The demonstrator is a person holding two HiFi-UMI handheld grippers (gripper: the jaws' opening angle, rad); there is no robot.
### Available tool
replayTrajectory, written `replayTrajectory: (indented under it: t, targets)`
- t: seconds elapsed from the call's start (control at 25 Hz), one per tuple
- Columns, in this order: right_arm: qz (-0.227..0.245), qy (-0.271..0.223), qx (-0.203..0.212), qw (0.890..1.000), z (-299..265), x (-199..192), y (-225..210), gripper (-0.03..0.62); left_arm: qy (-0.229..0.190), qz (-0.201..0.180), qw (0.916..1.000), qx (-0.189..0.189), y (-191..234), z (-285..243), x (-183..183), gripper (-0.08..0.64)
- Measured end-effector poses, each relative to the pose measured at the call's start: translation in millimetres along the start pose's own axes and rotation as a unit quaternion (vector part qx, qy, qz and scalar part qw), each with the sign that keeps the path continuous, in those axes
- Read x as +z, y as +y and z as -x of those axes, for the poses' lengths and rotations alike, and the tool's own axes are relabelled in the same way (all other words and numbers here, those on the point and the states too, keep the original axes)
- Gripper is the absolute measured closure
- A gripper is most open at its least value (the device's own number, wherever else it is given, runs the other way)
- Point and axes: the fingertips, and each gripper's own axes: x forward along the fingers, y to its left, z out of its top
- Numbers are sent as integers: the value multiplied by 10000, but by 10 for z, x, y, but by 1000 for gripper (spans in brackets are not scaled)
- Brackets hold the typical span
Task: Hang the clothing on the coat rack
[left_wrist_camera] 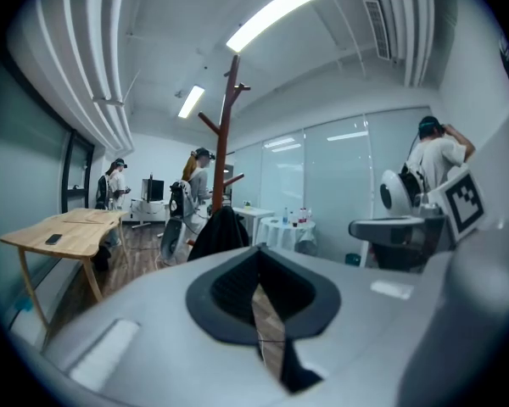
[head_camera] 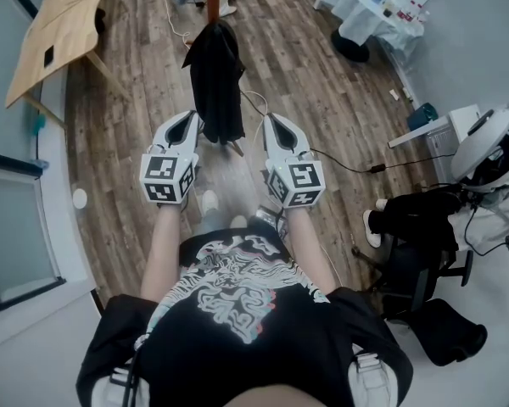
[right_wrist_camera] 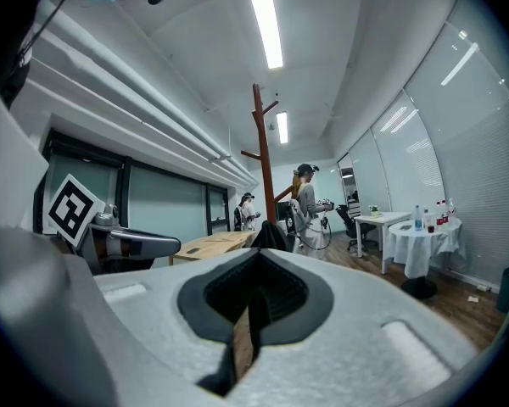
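No text, label, brand or number can be read anywhere.

Wood-plank floor (head_camera: 322,100) — a light wooden table (head_camera: 55,32) at its far-left corner, a white-clothed round table (head_camera: 369,7) far right; glass walls (left_wrist_camera: 322,176), ceiling strip lights (left_wrist_camera: 276,11).

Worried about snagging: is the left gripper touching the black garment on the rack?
Apart. Left gripper view: left gripper shut, empty; black garment hangs farther off.
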Motion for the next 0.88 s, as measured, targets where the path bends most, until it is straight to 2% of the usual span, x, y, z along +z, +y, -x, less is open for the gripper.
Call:
replayTrajectory:
  t: [0.88]
  targets:
    - [53,58,-12,10000,-6,-15,-166,594,65,-108,9998,122,13,-113,-38,571]
